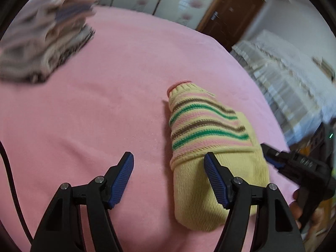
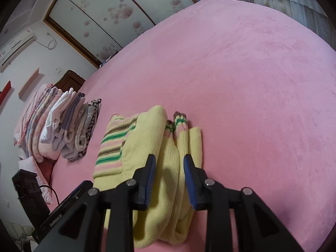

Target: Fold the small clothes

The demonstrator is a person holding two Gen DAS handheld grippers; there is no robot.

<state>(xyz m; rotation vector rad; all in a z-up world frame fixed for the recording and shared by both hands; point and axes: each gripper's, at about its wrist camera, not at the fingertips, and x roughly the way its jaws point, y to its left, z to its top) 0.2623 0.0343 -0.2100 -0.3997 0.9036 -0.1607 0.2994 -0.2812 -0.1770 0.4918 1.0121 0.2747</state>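
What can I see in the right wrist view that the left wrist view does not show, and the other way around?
Only the right wrist view shows the air conditioner on the wall and the sweater's striped cuffs. Only the left wrist view shows the brown door, the right gripper from outside, and the sweater's pink collar edge. Both share the yellow striped sweater on the pink bedspread, the pile of folded clothes, and the flowered wardrobe doors. The left gripper is open.
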